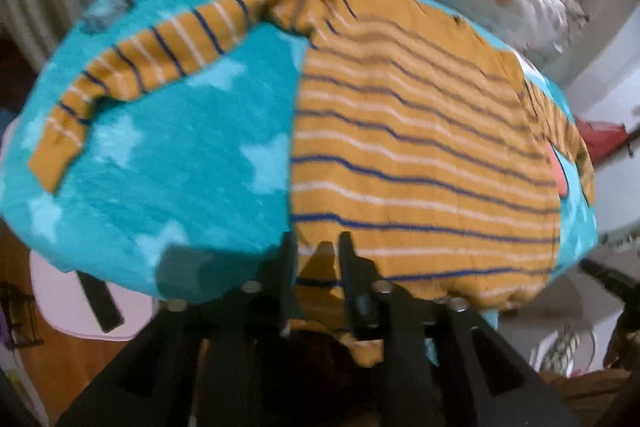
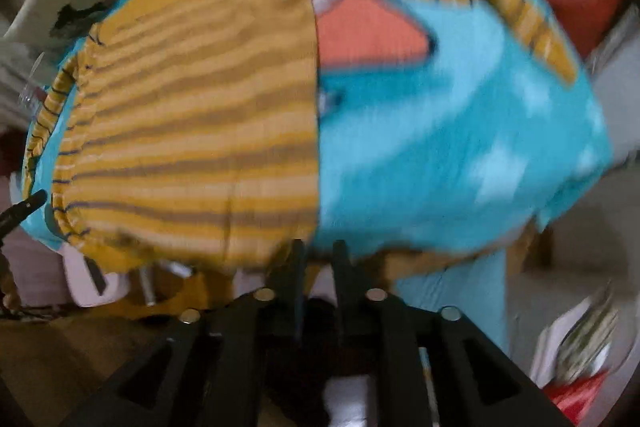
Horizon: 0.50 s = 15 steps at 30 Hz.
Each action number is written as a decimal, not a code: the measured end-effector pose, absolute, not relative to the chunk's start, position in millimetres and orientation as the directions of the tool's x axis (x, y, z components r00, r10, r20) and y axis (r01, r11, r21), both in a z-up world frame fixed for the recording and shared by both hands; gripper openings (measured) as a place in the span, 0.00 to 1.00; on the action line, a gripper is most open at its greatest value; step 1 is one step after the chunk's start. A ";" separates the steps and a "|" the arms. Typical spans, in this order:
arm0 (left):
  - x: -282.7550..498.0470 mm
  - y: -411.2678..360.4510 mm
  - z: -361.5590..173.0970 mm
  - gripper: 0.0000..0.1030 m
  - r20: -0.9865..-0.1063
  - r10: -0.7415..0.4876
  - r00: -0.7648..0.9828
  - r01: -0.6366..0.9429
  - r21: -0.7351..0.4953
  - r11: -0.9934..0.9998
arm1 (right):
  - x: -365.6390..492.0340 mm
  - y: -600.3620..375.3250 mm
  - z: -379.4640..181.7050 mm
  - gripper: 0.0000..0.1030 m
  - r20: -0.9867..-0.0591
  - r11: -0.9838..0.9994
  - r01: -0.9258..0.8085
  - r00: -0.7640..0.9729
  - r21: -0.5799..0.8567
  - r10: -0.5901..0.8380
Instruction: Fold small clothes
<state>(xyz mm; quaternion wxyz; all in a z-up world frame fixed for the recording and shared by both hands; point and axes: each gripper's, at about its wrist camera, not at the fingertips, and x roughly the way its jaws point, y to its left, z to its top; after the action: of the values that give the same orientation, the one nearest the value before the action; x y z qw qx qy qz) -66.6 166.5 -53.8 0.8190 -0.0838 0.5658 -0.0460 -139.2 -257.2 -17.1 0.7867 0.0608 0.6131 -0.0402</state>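
Right now the stripy yellow shirt (image 1: 420, 147) lies flat on a blue star blanket (image 1: 180, 167) spread over the desk, with one sleeve (image 1: 160, 55) stretched out to the side. The left tongs (image 1: 318, 259) pinch the shirt's near hem at its corner. The right tongs (image 2: 316, 259) sit at the other near corner, nearly closed, but it is too blurry to tell if they hold cloth. I think both corners should lift together, level and slow, so the fold lands straight.
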 end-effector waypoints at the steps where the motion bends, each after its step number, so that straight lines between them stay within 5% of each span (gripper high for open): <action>1: -66.7 166.8 -50.2 0.35 -0.918 -0.144 0.369 -0.039 -0.170 0.985 | -124.7 -254.2 -12.2 0.36 -0.962 0.991 0.126 0.272 0.037 0.001; 3: -63.9 170.1 -40.1 0.39 -0.914 -0.076 0.398 -0.094 -0.123 0.988 | -96.2 -255.8 0.1 0.37 -0.934 0.995 0.074 0.356 0.064 0.033; 8: -69.8 198.3 -13.9 0.66 -0.868 0.034 0.495 -0.214 -0.084 0.973 | -29.9 -232.6 -11.3 0.37 -0.918 0.988 0.002 0.369 0.155 0.144; 15: -39.8 280.3 -28.8 0.68 -0.847 0.057 0.528 -0.273 -0.106 0.956 | 6.6 -116.4 -8.0 0.38 -0.907 0.988 -0.122 0.397 0.098 0.139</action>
<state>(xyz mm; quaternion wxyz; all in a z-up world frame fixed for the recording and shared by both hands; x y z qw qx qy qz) -39.8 280.3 -28.8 0.8667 -0.1134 0.4763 0.0953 6.6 -116.4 -8.0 0.8358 0.0077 0.5433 0.0782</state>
